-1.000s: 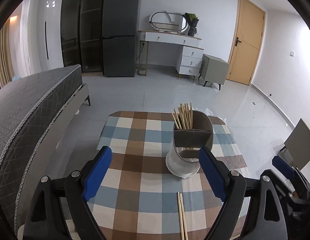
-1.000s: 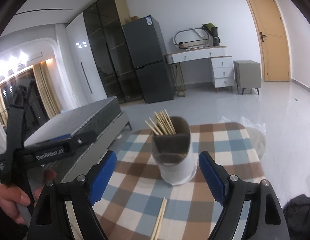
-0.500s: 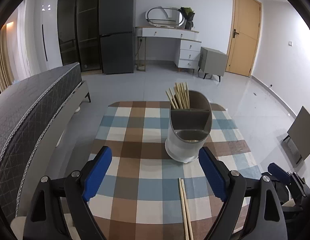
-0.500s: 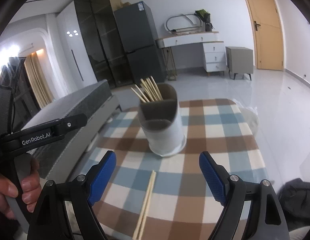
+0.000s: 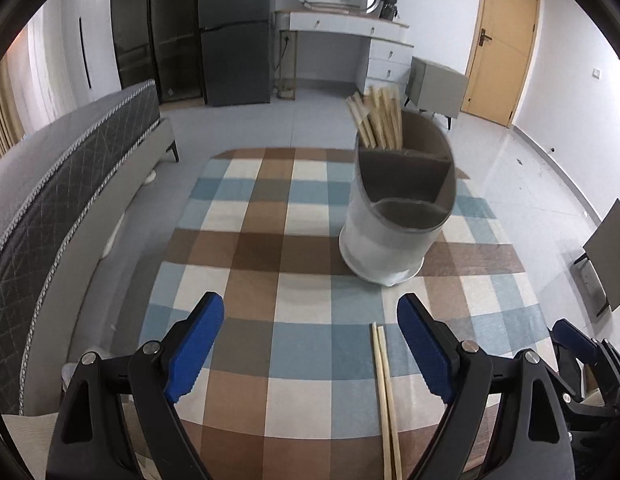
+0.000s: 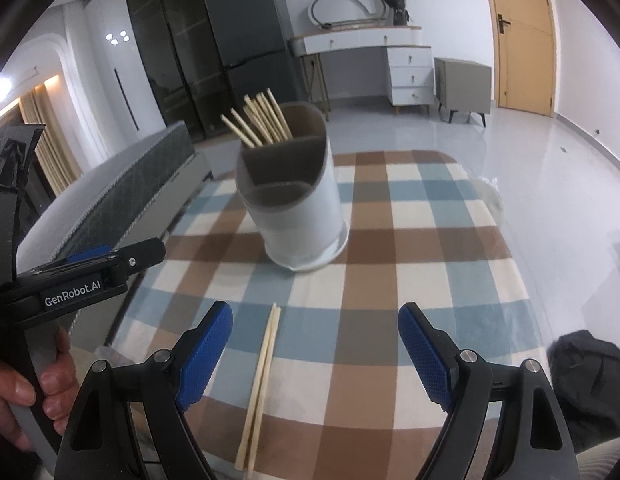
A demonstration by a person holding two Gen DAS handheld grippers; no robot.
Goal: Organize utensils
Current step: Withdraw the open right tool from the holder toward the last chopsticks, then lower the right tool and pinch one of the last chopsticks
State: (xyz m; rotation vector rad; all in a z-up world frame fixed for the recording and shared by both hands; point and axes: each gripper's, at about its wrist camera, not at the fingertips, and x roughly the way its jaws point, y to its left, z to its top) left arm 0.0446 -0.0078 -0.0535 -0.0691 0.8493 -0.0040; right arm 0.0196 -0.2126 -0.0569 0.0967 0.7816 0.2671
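- The left gripper (image 5: 310, 344) hangs over the near part of the checked cloth (image 5: 254, 216), its blue pads spread wide with nothing between them.
- The right gripper (image 6: 315, 346) hangs over the same cloth, also spread wide and empty.
- A loose pair of chopsticks (image 6: 260, 384) lies flat on the cloth, side by side and touching; in the left view the pair (image 5: 386, 396) sits just inside the right-hand pad.
- The holder (image 5: 398, 216) stands upright on the cloth beyond the pair, well apart from both grippers.
- More chopsticks (image 6: 262, 120) stand in the holder's far compartment, leaning left; its near compartments look empty.
- A hand (image 6: 22, 392) grips the left gripper's handle at the right view's left edge.
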